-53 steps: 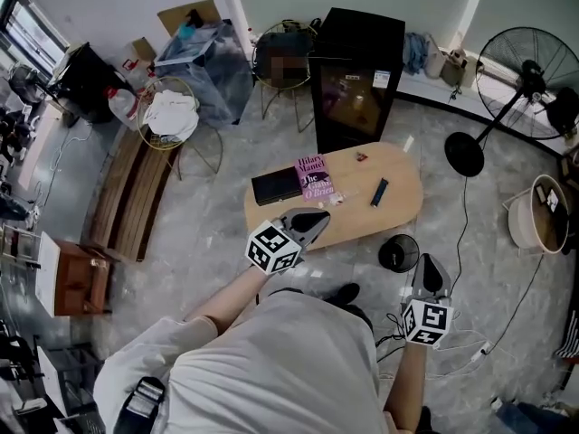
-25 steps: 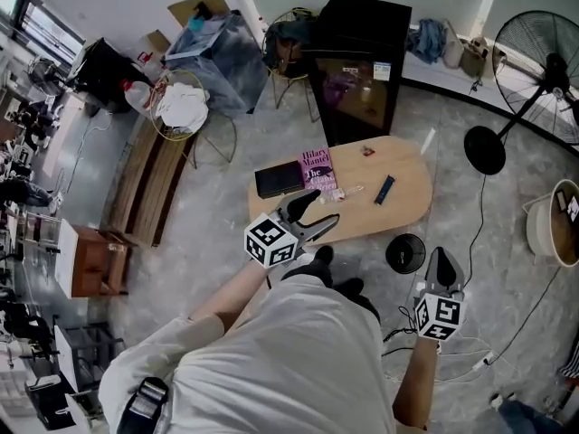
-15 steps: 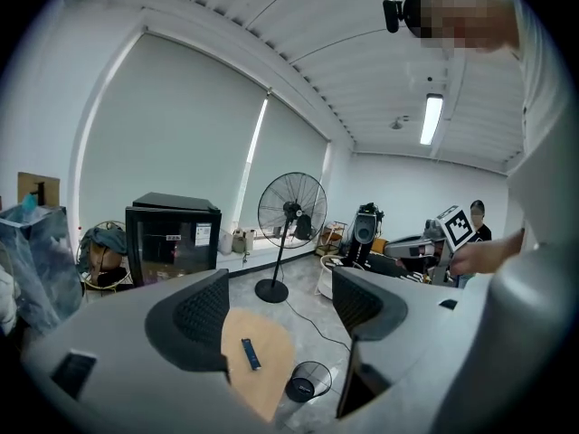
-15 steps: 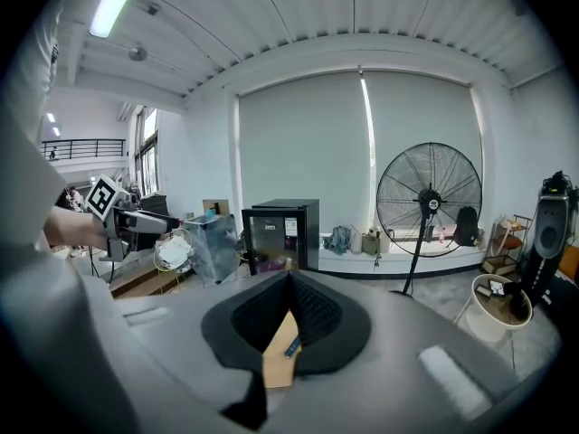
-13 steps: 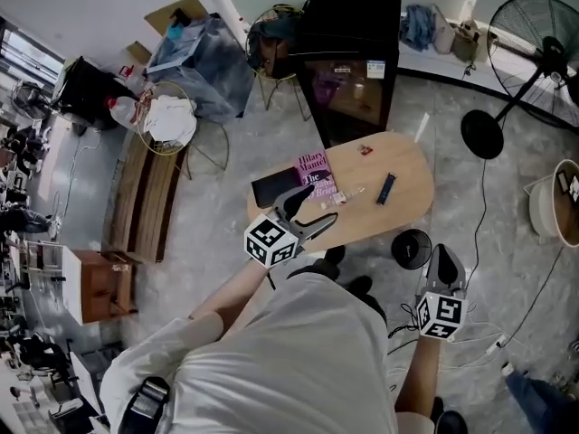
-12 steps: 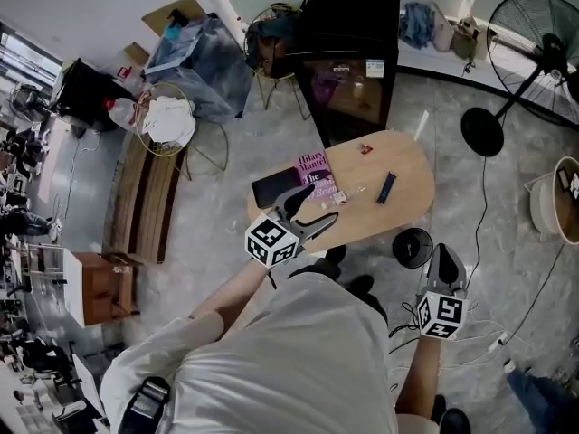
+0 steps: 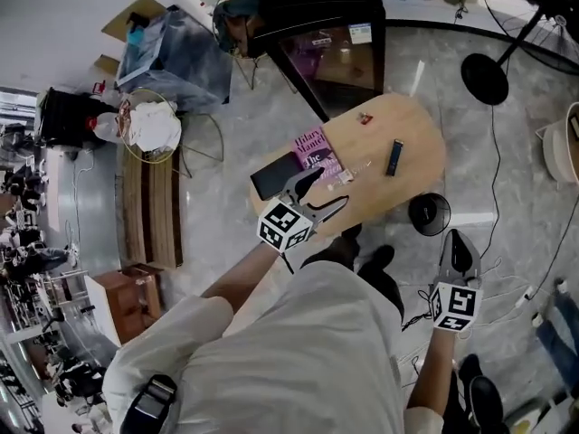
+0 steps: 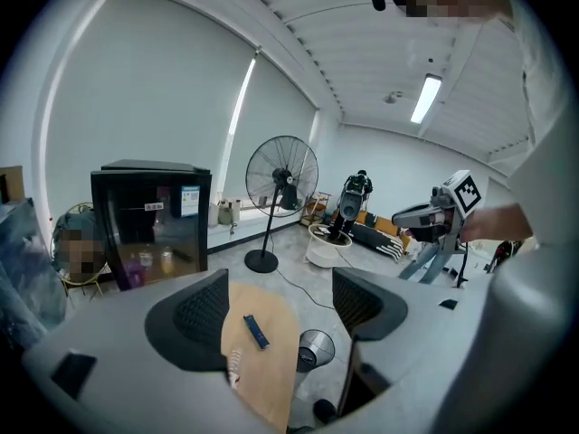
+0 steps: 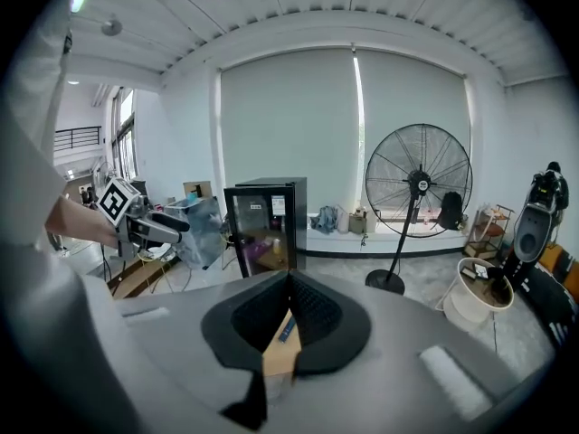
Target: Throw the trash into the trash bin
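An oval wooden table (image 7: 412,174) carries a crumpled pale wrapper (image 7: 348,172), a dark blue bar-shaped packet (image 7: 395,157) and a tiny red scrap (image 7: 365,117). A black mesh trash bin (image 7: 429,213) stands on the floor at the table's near edge. My left gripper (image 7: 331,188) hangs open over the table's near left end, nothing between its jaws. In the left gripper view the packet (image 8: 256,331), the wrapper (image 8: 233,369) and the bin (image 8: 314,349) show between the jaws of the left gripper (image 8: 280,297). My right gripper (image 7: 459,236) is shut and empty, just right of the bin.
A pink book (image 7: 317,148) and a black notebook (image 7: 276,175) lie on the table's left end. A black glass-door fridge (image 7: 317,25) stands behind the table, a fan base (image 7: 486,78) to its right. Cables run over the floor near my right gripper. A wooden bench (image 7: 149,211) stands at left.
My left gripper's jaws have spread wider and it has moved forward and down over the table end. The right gripper has come forward beside the bin. The person has stepped closer to the table.
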The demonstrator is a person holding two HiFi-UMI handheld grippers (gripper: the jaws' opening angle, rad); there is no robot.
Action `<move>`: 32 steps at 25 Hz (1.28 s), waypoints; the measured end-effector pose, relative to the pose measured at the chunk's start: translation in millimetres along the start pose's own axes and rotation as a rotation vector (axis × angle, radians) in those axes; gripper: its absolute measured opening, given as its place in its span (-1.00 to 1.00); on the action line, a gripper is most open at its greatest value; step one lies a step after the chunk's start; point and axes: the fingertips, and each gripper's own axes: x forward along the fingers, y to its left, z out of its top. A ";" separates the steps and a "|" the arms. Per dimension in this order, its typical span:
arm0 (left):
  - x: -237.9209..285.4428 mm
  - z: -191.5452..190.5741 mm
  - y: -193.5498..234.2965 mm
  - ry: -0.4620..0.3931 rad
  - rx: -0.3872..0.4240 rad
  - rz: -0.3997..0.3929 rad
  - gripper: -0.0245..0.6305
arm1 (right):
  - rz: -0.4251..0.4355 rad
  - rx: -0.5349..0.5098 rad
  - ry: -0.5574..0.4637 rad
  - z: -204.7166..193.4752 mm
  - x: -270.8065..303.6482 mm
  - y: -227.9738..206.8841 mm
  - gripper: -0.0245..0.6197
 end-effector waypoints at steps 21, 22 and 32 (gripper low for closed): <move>147.5 -181.4 65.6 0.393 0.073 -0.096 0.12 | 0.015 0.099 0.209 -114.4 105.3 20.2 -0.89; 153.1 -194.3 69.0 0.412 0.077 -0.096 0.12 | 0.020 0.107 0.215 -121.0 110.9 23.1 -0.89; 197.0 -320.6 101.5 0.606 0.071 -0.093 0.12 | 0.047 0.222 0.294 -206.1 161.0 47.6 -0.89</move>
